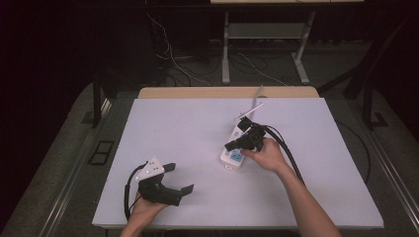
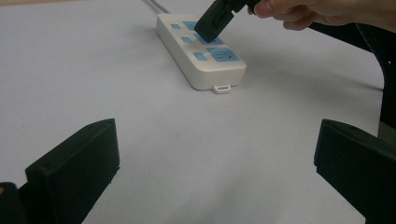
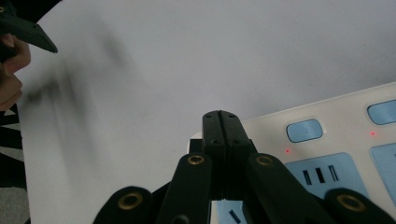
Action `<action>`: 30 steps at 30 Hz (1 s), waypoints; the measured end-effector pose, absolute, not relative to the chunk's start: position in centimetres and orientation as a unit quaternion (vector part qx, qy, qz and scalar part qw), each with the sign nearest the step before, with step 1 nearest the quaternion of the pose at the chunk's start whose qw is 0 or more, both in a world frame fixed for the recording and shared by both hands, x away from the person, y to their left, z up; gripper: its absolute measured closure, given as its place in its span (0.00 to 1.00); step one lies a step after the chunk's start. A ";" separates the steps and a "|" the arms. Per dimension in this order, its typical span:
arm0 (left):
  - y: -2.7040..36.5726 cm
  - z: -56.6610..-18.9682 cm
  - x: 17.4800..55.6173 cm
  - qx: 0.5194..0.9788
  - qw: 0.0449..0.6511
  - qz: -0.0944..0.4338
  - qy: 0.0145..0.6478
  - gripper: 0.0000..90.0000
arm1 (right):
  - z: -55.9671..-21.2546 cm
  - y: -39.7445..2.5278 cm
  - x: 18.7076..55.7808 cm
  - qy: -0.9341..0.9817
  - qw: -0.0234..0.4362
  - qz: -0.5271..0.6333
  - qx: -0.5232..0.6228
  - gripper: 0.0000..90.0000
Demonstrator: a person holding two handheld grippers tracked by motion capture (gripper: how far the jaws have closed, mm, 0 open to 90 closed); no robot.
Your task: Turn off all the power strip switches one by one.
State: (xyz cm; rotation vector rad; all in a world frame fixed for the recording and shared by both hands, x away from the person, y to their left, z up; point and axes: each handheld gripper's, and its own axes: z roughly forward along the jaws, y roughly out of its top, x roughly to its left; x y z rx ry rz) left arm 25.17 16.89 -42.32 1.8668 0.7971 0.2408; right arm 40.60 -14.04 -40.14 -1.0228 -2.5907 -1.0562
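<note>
White table (image 1: 188, 148), dark room behind. White rigid plastic power strip with blue sockets and switches (image 1: 235, 148) lies right of centre. Right gripper (image 1: 232, 145) jaws clenched, empty, tips over a blue switch (image 3: 304, 130). Left gripper (image 1: 179, 178) jaws spread, near edge. Strip looks light and slidy; pin its body while pressing.

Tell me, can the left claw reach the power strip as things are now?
Probably yes. The left claw is open and rests on the table apart from the power strip, with bare surface between them. But the right claw, shut, is already over the strip's near end.
</note>
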 end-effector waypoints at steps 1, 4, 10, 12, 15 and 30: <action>16.9 -42.3 25.2 0.779 0.522 0.100 0.332 0.00 | -40.3 -14.0 40.6 -0.868 0.080 -0.350 -0.344 1.00; 16.9 -42.3 25.1 0.779 0.521 0.101 0.332 0.00 | -40.6 -13.8 40.7 -0.869 0.076 -0.345 -0.347 1.00; 17.0 -42.3 25.2 0.778 0.522 0.102 0.334 0.00 | -41.3 -13.8 40.8 -0.867 0.072 -0.344 -0.353 1.00; 17.0 -42.3 25.2 0.778 0.522 0.102 0.334 0.00 | -41.5 -13.8 40.7 -0.867 0.065 -0.344 -0.353 1.00; 17.0 -42.3 25.2 0.778 0.522 0.102 0.334 0.00 | -41.8 -13.9 40.7 -0.863 0.071 -0.350 -0.357 1.00; 16.9 -42.3 25.1 0.782 0.517 0.103 0.333 0.00 | -42.0 -14.0 40.5 -0.870 0.056 -0.360 -0.334 1.00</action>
